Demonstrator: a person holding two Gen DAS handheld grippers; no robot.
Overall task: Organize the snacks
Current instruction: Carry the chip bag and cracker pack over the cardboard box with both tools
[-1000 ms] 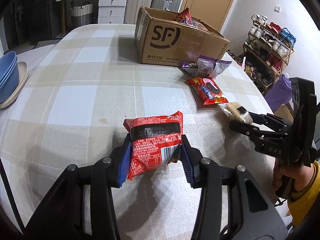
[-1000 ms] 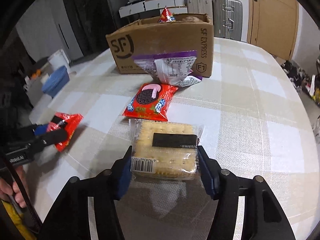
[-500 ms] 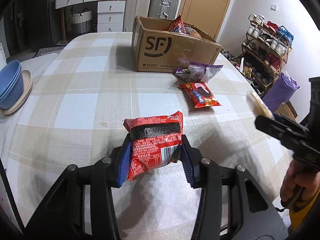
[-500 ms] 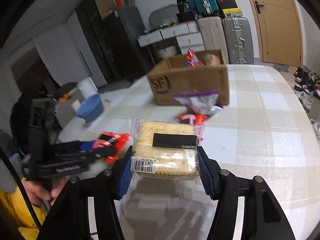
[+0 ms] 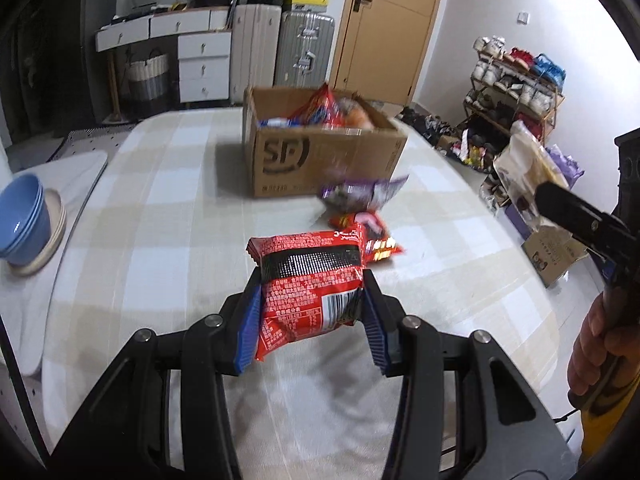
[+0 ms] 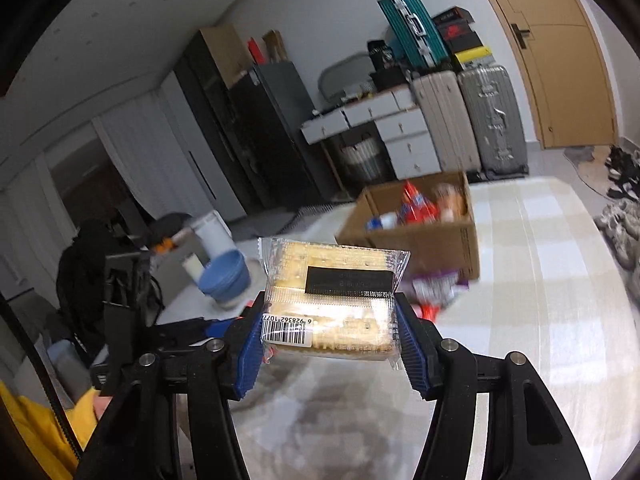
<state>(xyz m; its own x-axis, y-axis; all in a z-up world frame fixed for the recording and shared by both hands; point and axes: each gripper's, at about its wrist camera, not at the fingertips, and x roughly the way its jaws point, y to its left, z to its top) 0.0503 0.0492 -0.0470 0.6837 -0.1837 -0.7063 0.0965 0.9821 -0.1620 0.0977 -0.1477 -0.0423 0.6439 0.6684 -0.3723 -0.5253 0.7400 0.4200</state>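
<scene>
My left gripper (image 5: 311,316) clamps a red crinkled snack packet (image 5: 310,280) between its blue pads, held above the checked tablecloth (image 5: 160,224). My right gripper (image 6: 330,340) grips a clear cracker pack (image 6: 334,300), with the open cardboard box (image 6: 424,232) of snacks beyond.

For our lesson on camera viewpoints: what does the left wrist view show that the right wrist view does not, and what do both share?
Only left wrist: the shoe rack and the red snack packet gripped by the left gripper.
Only right wrist: the black cabinet and the cracker pack's barcode in the right gripper.
Both: the cardboard box of snacks, the blue bowls and the silver suitcase.
</scene>
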